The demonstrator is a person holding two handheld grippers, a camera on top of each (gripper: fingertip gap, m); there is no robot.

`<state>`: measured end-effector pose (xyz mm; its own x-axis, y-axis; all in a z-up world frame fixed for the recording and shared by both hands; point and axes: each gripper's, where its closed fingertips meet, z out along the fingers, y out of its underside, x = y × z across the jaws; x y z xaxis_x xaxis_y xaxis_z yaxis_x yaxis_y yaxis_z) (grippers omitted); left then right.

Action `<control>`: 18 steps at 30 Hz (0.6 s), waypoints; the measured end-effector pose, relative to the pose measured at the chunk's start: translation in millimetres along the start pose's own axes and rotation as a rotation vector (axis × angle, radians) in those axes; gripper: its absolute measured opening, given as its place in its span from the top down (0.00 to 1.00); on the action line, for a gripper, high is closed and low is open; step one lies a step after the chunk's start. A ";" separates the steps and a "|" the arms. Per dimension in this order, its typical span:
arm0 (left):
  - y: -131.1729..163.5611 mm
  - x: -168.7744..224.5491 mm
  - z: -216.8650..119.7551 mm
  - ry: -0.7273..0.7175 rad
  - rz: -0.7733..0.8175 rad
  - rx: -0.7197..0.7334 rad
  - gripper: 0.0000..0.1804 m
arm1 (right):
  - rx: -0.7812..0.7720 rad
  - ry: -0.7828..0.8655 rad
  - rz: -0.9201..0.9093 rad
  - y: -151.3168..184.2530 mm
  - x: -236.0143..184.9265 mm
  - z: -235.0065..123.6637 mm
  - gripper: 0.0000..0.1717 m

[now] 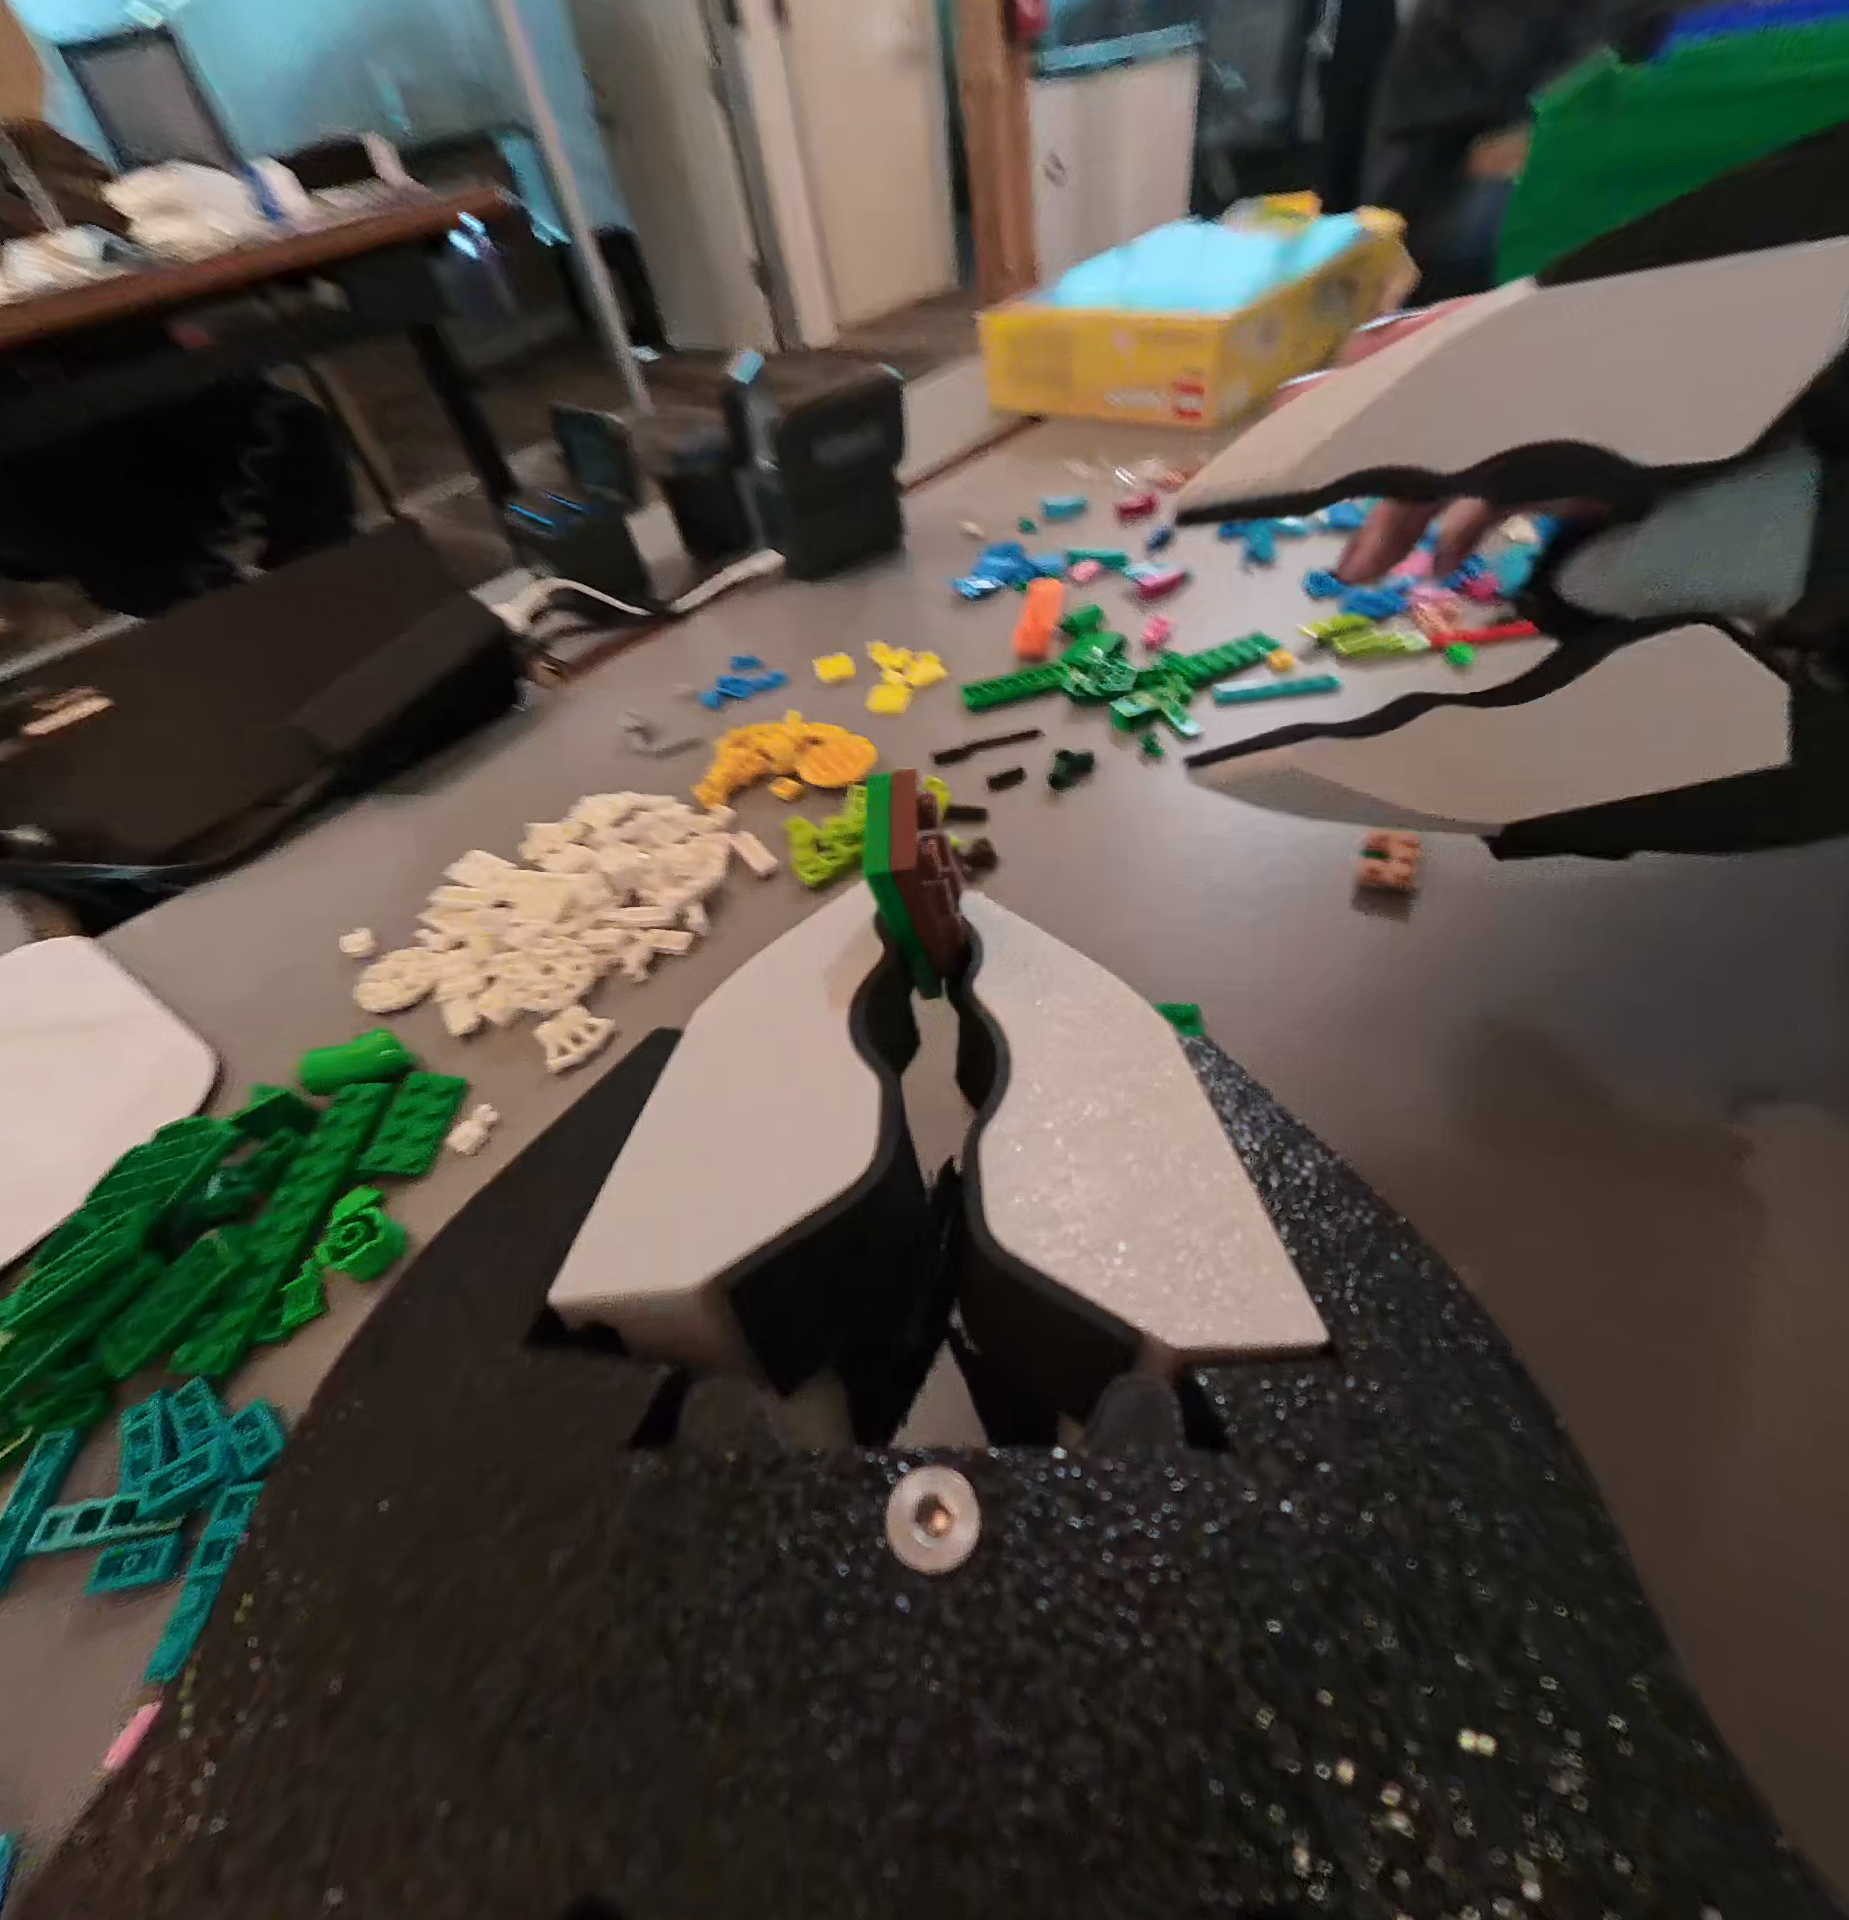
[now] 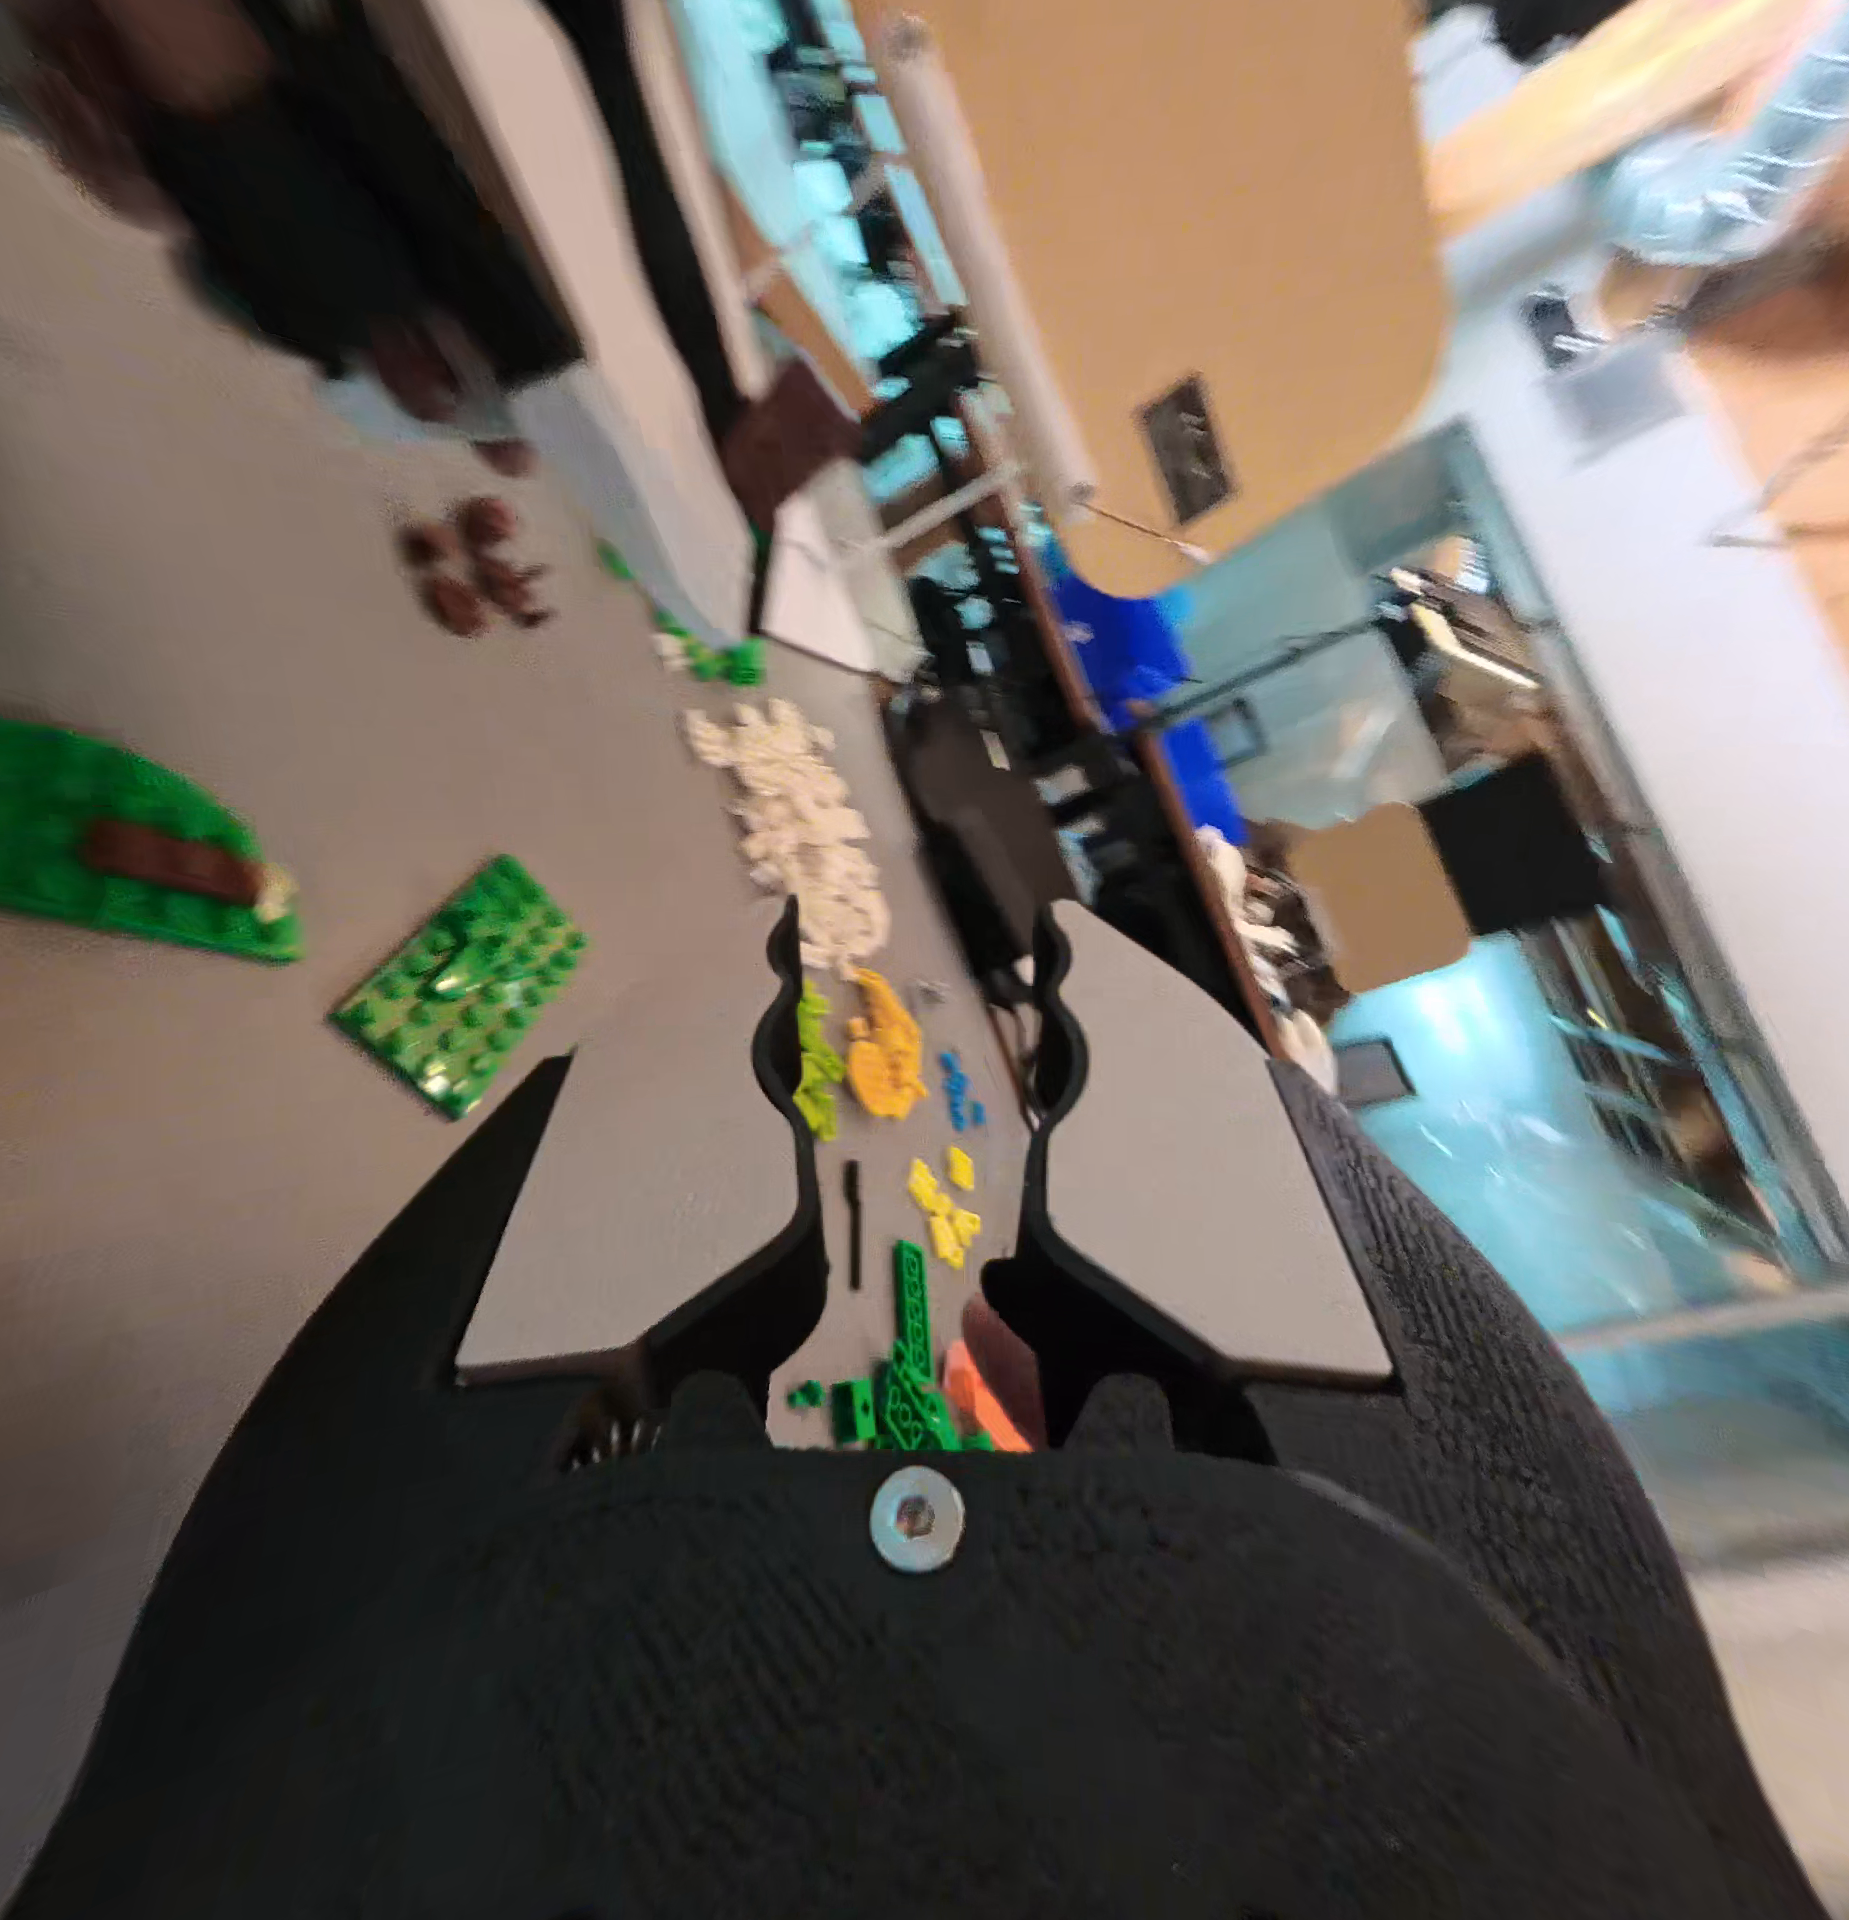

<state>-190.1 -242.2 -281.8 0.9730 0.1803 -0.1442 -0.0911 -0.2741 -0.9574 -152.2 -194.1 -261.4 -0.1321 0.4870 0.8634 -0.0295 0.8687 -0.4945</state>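
Note:
My left gripper point(image 1: 915, 914) is shut on a small stack of a green plate and brown bricks point(image 1: 904, 862), which stands upright between the pads above the grey table point(image 1: 1315, 1091). My right gripper point(image 2: 920, 920) is open and empty. In the left wrist view it point(image 1: 1185, 639) hovers at the upper right, over the mixed coloured bricks. A small tan and brown block point(image 1: 1389, 860) lies on the table just below it. A white brick pile point(image 1: 577, 914) and a yellow-orange pile point(image 1: 785, 758) lie ahead of the left gripper.
A heap of green plates point(image 1: 203, 1205) and teal pieces point(image 1: 151, 1486) lie at the left. A yellow box point(image 1: 1190, 322) and black devices point(image 1: 816, 457) stand at the far edge. A studded green plate point(image 2: 458, 982) and a rounded green baseplate point(image 2: 99, 842) lie left of the right gripper. The left gripper's tips are roughly 7 cm from the right gripper's.

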 end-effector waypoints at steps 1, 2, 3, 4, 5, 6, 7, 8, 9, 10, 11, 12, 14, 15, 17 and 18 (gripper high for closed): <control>-0.8 -4.4 -0.9 -0.030 -0.011 0.029 0.98 | 0.004 0.064 0.052 1.8 6.1 -0.3 0.74; -1.2 -5.7 -1.5 -0.045 -0.023 0.054 0.98 | 0.020 0.079 0.138 1.7 6.2 -0.1 0.73; -1.5 -6.4 -2.0 -0.057 -0.031 0.074 0.98 | 0.035 0.070 0.244 0.7 4.3 1.2 0.71; -2.7 -8.4 -2.8 -0.079 -0.039 0.098 0.98 | 0.049 0.060 0.348 -0.7 3.0 2.9 0.71; -5.2 -10.9 -4.2 -0.101 -0.048 0.129 0.98 | 0.069 0.046 0.437 -2.8 2.0 4.7 0.71; -8.8 -13.0 -5.9 -0.118 -0.060 0.168 0.98 | 0.090 0.035 0.517 -5.0 2.3 6.4 0.71; -12.4 -14.5 -8.0 -0.128 -0.078 0.209 0.98 | 0.113 0.026 0.589 -7.6 3.4 7.6 0.71; -15.7 -14.3 -9.5 -0.124 -0.104 0.248 0.98 | 0.134 0.012 0.654 -10.0 4.4 8.6 0.72; -19.4 -11.0 -10.6 -0.095 -0.132 0.288 0.98 | 0.146 0.001 0.717 -11.1 5.1 9.8 0.74; -23.7 -6.3 -11.4 -0.052 -0.159 0.326 0.98 | 0.149 0.000 0.775 -10.2 5.7 11.0 0.75; -27.2 -3.5 -12.4 -0.024 -0.178 0.357 0.98 | 0.147 0.011 0.821 -7.3 6.3 11.8 0.76; -29.0 -3.4 -13.0 -0.020 -0.185 0.378 0.98 | 0.142 0.027 0.854 -4.0 6.0 12.0 0.76; -28.4 -7.3 -13.0 -0.059 -0.182 0.392 0.98 | 0.132 0.034 0.875 0.2 0.9 10.4 0.76; -28.5 -9.7 -13.3 -0.085 -0.177 0.401 0.98 | 0.130 0.039 0.860 1.1 -1.1 8.7 0.77; -30.5 -14.9 -14.0 -0.150 -0.164 0.427 0.98 | 0.127 0.073 0.828 2.2 -0.6 6.4 0.81; -32.0 -18.4 -13.9 -0.193 -0.157 0.443 0.98 | 0.135 0.077 0.828 -0.3 -0.2 6.4 0.82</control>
<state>-202.1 -249.9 -245.0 0.9291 0.3697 0.0062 -0.0689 0.1895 -0.9795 -158.5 -195.1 -262.1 -0.0958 0.9711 0.2186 -0.0717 0.2124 -0.9746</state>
